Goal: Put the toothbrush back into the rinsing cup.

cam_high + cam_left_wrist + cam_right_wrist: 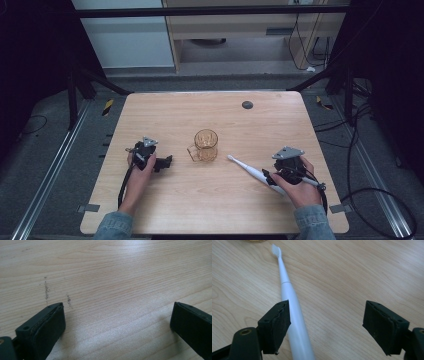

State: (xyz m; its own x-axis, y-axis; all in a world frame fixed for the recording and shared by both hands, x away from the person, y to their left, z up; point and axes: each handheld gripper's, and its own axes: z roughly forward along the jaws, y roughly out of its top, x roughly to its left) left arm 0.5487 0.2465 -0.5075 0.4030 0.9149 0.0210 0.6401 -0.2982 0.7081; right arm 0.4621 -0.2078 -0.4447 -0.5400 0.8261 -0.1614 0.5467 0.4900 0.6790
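Here, the right gripper [325,322] stood wide open over the white electric toothbrush [293,322], which lay on the wooden table [210,205] just inside its left jaw, at four o'clock from the amber glass mug [205,145]. The left gripper [117,322] gaped wide over bare wood. Whether jaw and toothbrush touched was unclear.

Light wooden table [215,200] is carrying an amber glass mug [205,145] mid-table; white toothbrush [250,170] is lying just right of it.
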